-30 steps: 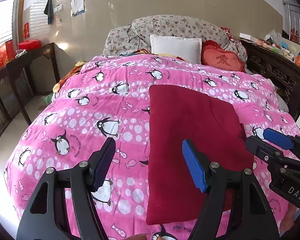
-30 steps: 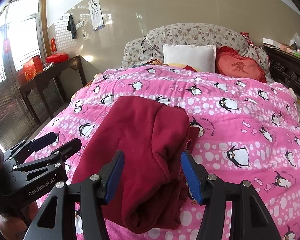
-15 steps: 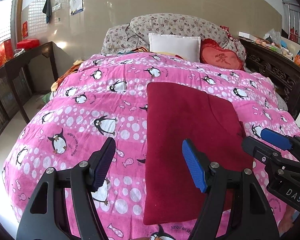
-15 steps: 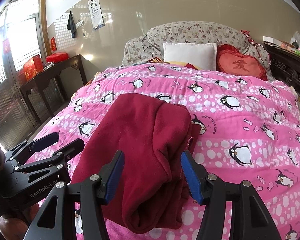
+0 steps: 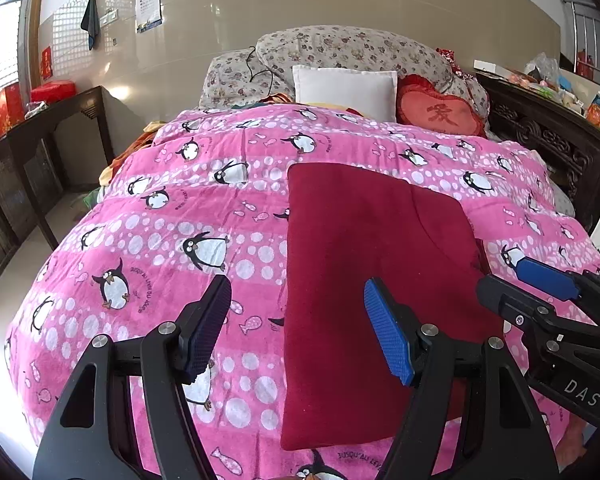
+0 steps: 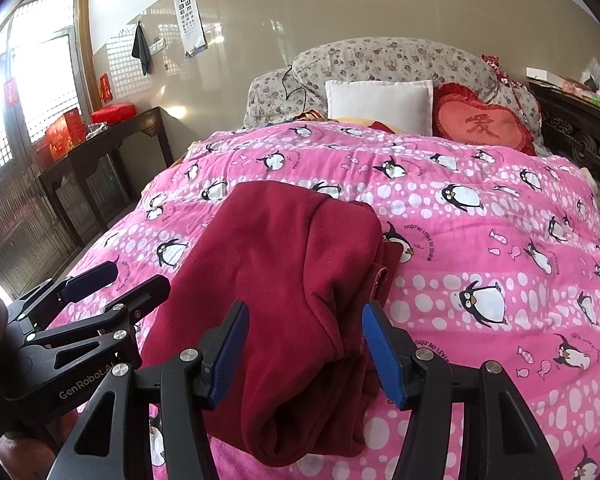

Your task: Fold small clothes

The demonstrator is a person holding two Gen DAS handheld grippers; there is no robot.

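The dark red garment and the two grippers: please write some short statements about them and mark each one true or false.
1. The dark red garment lies on a pink penguin blanket. True.
2. The left gripper is shut on the garment. False: its jaws stand open, holding nothing.
3. A white pillow sits at the head of the bed. True.
4. The right gripper has lifted the garment off the bed. False: the garment rests on the blanket, and the jaws are open.
5. The heart-shaped cushion is blue. False: it is red.
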